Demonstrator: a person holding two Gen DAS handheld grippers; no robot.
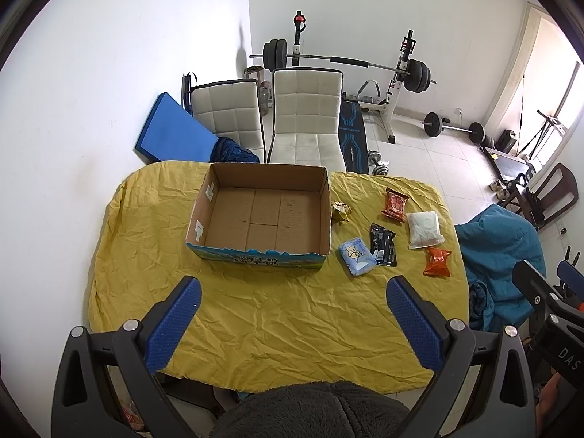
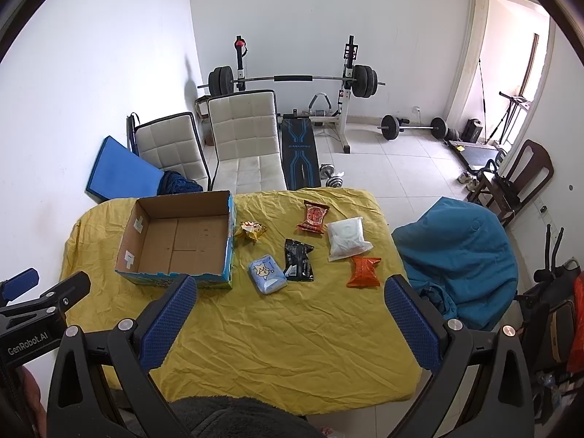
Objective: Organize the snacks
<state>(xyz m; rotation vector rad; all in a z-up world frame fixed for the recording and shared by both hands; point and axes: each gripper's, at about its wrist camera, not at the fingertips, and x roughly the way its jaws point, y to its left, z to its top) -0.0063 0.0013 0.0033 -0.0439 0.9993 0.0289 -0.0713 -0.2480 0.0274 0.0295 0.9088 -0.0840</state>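
An empty cardboard box (image 1: 204, 215) (image 2: 135, 237) stands open on the yellow tablecloth (image 1: 273, 314) (image 2: 292, 321). Right of it lie several snack packs: a yellow crumpled one (image 1: 340, 211) (image 2: 251, 230), a red one (image 1: 395, 204) (image 2: 313, 216), a white pouch (image 1: 423, 229) (image 2: 346, 237), a black pack (image 1: 383, 244) (image 2: 298, 260), a light blue pack (image 1: 357, 256) (image 2: 267, 273) and an orange pack (image 1: 437, 262) (image 2: 364, 272). My left gripper (image 1: 292, 292) hovers open before the box. My right gripper (image 2: 292, 290) hangs open, short of the packs. Neither holds anything.
Two white chairs (image 1: 306, 116) (image 2: 244, 135) stand behind the table, with a blue mat (image 1: 171, 135) against the wall. A chair draped in teal cloth (image 2: 460, 255) sits at the table's right. Weight bench and barbells (image 2: 292, 80) fill the far floor.
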